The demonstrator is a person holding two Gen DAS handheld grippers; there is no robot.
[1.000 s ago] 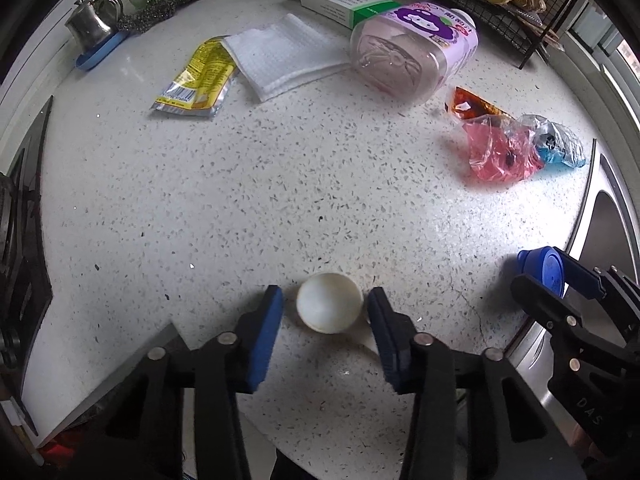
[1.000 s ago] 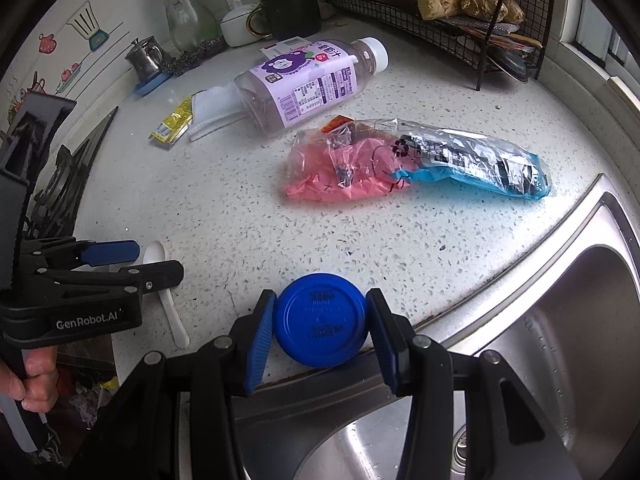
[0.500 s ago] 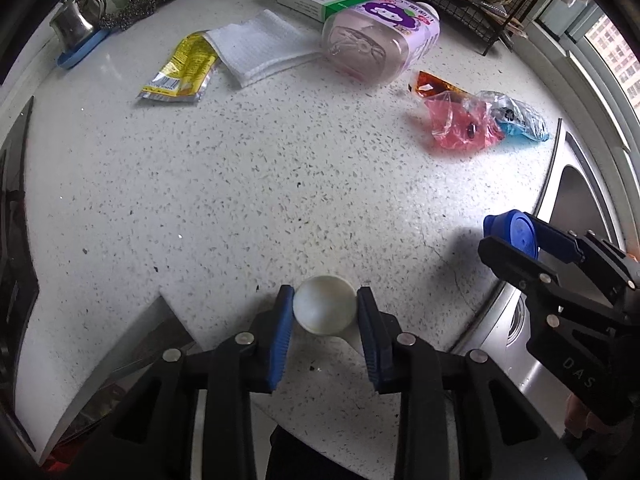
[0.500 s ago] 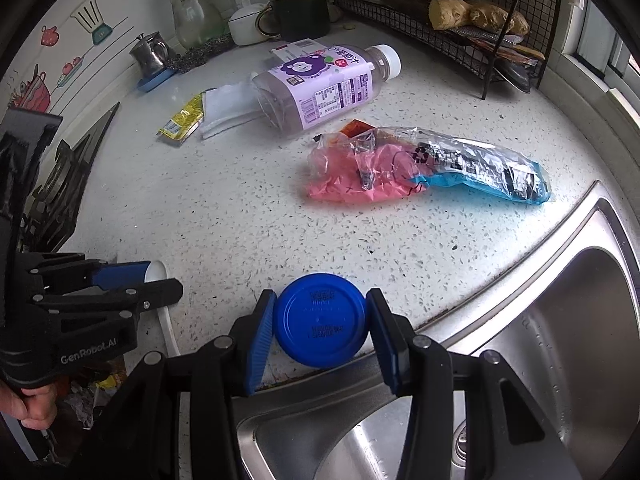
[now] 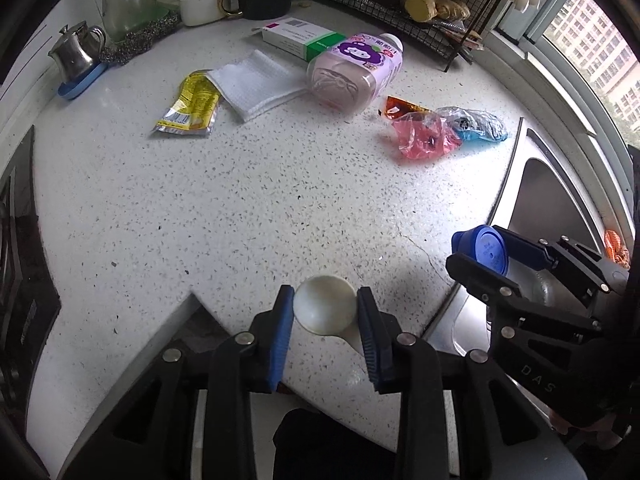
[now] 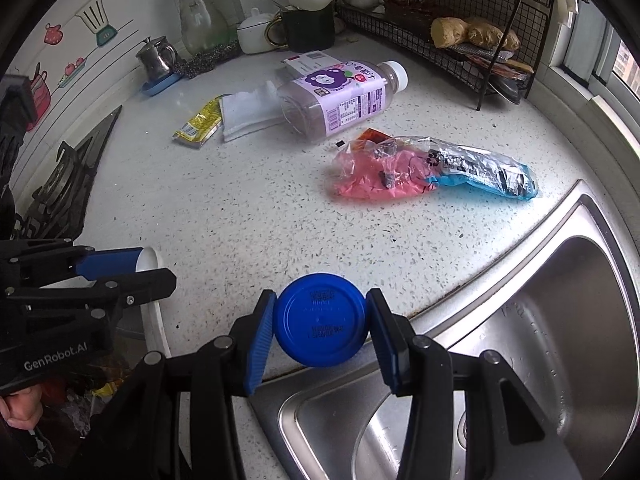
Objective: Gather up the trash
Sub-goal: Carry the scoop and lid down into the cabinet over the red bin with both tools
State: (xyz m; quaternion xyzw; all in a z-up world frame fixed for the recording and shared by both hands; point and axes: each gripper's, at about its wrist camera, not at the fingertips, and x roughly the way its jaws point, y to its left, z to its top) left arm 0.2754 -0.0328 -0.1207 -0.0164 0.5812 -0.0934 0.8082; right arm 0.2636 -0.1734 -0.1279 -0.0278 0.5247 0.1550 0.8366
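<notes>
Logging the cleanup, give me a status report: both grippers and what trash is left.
Left gripper shut on white spoon. Right gripper shut on blue lid. Bottle, wrappers remain on counter. Nothing blocking.

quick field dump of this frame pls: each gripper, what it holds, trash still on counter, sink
left gripper: fingers shut on white plastic spoon by its bowl
right gripper: fingers shut on blue lid
trash on counter: purple-label bottle lying on its side; pink and blue plastic bag; yellow wrapper; orange wrapper; green and white box
also on counter: folded white cloth, beside the bottle
sink: steel, right of counter; nothing visible inside
</notes>
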